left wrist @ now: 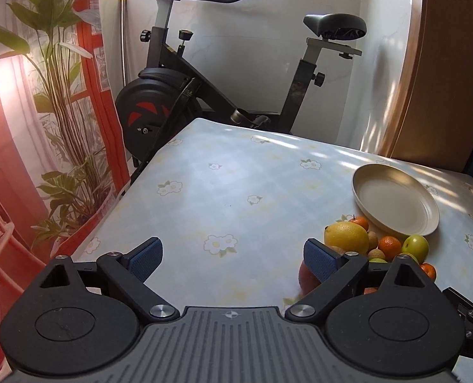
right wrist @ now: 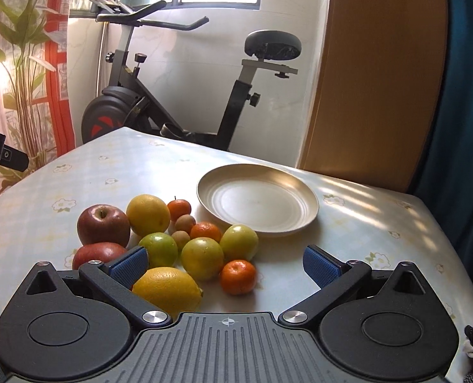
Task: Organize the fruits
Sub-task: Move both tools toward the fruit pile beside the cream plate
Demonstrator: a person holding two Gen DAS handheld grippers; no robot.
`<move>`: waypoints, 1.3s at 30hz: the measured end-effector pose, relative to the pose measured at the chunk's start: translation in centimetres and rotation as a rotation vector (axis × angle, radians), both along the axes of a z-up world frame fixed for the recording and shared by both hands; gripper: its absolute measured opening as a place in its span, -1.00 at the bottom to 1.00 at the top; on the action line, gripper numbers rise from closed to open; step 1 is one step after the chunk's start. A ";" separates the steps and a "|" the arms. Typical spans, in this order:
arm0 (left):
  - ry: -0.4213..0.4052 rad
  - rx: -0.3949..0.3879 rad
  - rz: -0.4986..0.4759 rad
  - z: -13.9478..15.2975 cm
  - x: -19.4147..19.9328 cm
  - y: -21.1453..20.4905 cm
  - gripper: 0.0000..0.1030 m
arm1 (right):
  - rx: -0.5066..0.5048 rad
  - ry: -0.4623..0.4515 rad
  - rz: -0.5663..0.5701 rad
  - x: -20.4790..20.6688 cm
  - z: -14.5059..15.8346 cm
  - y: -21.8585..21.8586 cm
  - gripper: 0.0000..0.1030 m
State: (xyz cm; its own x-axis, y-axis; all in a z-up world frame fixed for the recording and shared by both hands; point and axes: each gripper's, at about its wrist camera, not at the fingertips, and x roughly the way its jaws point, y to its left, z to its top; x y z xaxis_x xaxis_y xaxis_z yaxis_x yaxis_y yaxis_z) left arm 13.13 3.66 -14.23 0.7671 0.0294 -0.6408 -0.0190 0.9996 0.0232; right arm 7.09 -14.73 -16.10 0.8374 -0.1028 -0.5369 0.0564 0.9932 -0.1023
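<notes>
Bench: covered in a pale checked cloth printed with small white flowers, sunlit in patches at your right.

Plate: cream, round, bare, resting on the bench beyond the fruit; it shows again in your left wrist view at the far right.

Fruit pile, on the bench just left of and nearer than the plate:
- Two red apples, one upright with stem hollow showing, the second nearer and partly behind your right gripper's left finger.
- Large yellow citrus beside the upright apple.
- Lemon nearest the camera, partly hidden by the gripper body.
- Green-yellow round fruits: one, one, one touching the plate's near edge.
- Small oranges: one with stem, one mid-pile, one standing apart at the front.
- Two small brown round fruits, kind not clear.

Your right gripper: fingers spread wide, grasping nothing, held above the near edge of the pile.

Your left gripper: fingers released and wide apart, hovering over bare cloth; the pile lies to its right.

Background: exercise bike, leafy plant, wooden panel.
</notes>
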 end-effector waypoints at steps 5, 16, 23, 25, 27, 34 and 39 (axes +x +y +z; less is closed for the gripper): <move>-0.018 0.116 -0.160 -1.6 0.0 -1.5 0.83 | 0.031 0.024 0.040 0.2 -1.3 -0.3 1.00; -0.020 -0.003 -0.287 -2.6 -0.2 -1.6 0.56 | 0.090 -0.003 0.094 0.1 -2.4 -1.1 1.00; -0.003 -0.086 -0.384 -3.6 -0.1 -3.0 0.56 | 0.117 0.063 0.088 0.6 -3.4 -1.3 0.99; 0.001 -0.079 -0.399 -3.9 -0.2 -3.4 0.56 | 0.103 0.117 0.071 1.1 -3.7 -1.1 0.99; 0.000 -0.079 -0.410 -3.9 -0.3 -3.8 0.56 | 0.128 0.124 0.085 1.2 -3.7 -1.3 0.99; 0.029 -0.057 -0.351 -3.5 -0.1 -4.5 0.57 | 0.124 0.148 0.099 1.5 -3.4 -1.2 0.99; 0.047 -0.068 -0.331 -3.5 0.4 -3.8 0.56 | 0.108 0.149 0.126 1.5 -3.4 -0.9 0.99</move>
State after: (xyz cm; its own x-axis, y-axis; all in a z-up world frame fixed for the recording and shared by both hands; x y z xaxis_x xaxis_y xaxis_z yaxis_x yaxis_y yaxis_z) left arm 13.55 -0.13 -17.70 0.6970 -0.2608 -0.6679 0.3067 0.9504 -0.0511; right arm 8.62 -15.68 -19.45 0.7505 0.0626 -0.6579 -0.0769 0.9970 0.0070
